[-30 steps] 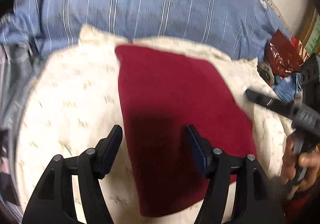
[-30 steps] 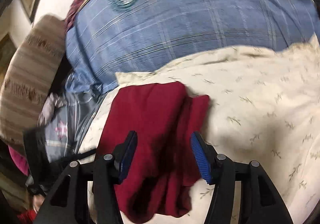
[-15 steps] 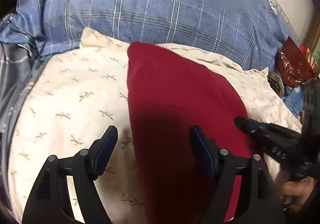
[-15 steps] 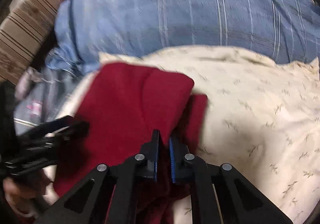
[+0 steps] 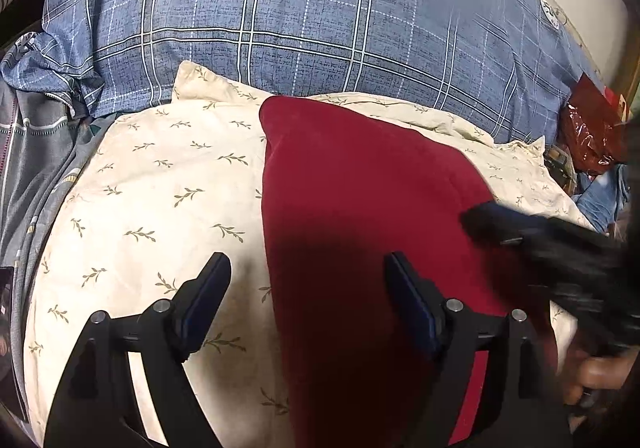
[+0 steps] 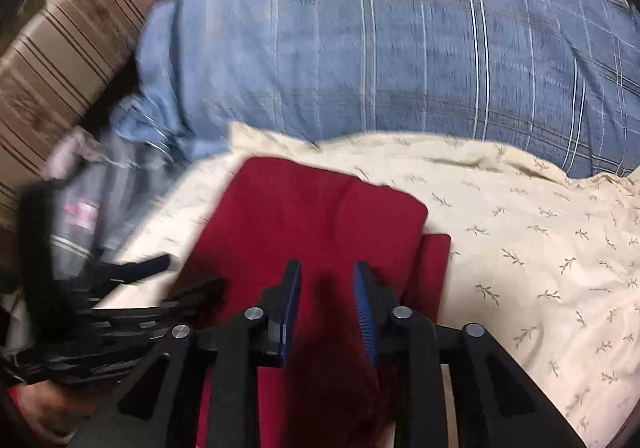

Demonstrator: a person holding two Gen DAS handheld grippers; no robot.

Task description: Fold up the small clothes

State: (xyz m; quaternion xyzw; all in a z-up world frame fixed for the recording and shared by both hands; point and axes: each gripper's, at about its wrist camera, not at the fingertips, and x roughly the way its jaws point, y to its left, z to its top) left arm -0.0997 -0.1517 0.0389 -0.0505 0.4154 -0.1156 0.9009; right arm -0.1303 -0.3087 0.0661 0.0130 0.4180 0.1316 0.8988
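On the cream leaf-print sheet (image 5: 160, 184), seen from the left wrist, a red cloth (image 5: 360, 216) lies folded, its far corner near the blue plaid pillow (image 5: 320, 28). The left gripper (image 5: 306, 288) stands wide, empty, straddling the cloth's left edge. The right gripper (image 5: 540, 244) enters blurred at the cloth's right edge.

From the right wrist, the right gripper (image 6: 326, 288) is parted narrowly over the red cloth (image 6: 312, 216) — nothing held. A lower layer shows along its right side.
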